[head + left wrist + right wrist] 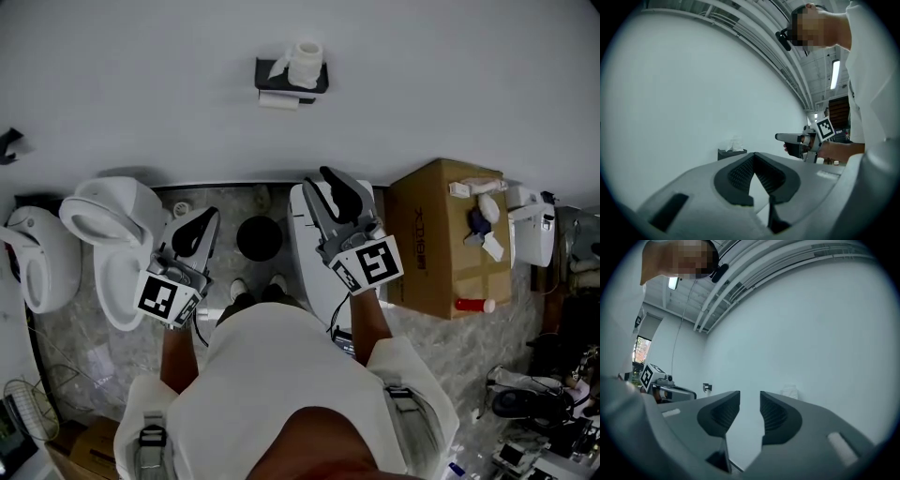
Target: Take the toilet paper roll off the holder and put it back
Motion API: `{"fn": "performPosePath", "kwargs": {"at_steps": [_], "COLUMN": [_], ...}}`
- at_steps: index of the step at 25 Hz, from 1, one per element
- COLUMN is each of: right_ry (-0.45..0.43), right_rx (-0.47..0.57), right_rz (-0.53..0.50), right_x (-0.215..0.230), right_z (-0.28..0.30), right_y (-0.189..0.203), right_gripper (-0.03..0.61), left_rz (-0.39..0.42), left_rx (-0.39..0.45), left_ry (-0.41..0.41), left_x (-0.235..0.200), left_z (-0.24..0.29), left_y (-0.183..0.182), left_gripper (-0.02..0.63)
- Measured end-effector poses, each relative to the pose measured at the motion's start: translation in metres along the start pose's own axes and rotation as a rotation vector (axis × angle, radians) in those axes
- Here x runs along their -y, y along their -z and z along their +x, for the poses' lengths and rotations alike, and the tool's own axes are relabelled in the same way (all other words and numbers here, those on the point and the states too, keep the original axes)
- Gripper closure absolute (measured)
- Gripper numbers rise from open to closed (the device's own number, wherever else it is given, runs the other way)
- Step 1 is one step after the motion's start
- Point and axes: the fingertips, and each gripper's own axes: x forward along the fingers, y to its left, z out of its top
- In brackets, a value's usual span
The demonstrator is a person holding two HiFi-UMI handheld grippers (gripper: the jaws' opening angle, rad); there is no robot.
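1. The left gripper (208,218) has its jaws pinched tip to tip, holding nothing.
2. The right gripper (331,180) has its jaws parted, with nothing between them.
3. The toilet paper roll (306,63) is white and ridged. It stands upright atop the dark wall holder (322,82), well ahead of both grippers and nearer the right one.

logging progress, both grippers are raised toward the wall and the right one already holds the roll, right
Wrong on the hold. The right gripper is raised toward the wall but holds nothing: the right gripper view shows its jaws apart with only bare wall between them. The head view shows the roll sitting on the holder.
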Motion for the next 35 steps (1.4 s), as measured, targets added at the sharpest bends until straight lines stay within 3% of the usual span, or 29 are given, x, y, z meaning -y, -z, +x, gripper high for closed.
{"fn": "performPosePath", "kwargs": {"at_steps": [4, 10, 18, 26, 31, 35], "right_ry": [-0.009, 0.008, 0.086, 0.228, 0.267, 0.344], "right_rx": [-0.023, -0.039, -0.112, -0.162, -0.186, -0.270], "right_rz": [-0.028, -0.041, -0.050, -0.064, -0.051, -0.069], "right_x": [0.015, 0.032, 0.096, 0.160, 0.183, 0.198], "right_z": [0.028, 0.059, 0.132, 0.197, 0.232, 0.242], "right_y": [0.001, 0.005, 0.031, 0.058, 0.064, 0.073], "right_gripper": [0.305, 0.137, 0.101, 0.100, 0.100, 0.127], "left_rz": [-0.005, -0.010, -0.011, -0.012, -0.017, -0.016], "left_rx": [-0.001, -0.003, -0.006, -0.022, -0.036, -0.040], "left_ry": [-0.009, -0.032, -0.058, -0.115, -0.141, -0.154], "left_x": [-0.005, -0.014, -0.020, -0.030, -0.038, -0.043], "left_z": [0.002, -0.003, -0.008, -0.022, -0.024, -0.022], "left_y": [0.002, 0.004, 0.004, 0.007, 0.012, 0.012], "left_gripper": [0.611, 0.611, 0.611, 0.611, 0.611, 0.611]}}
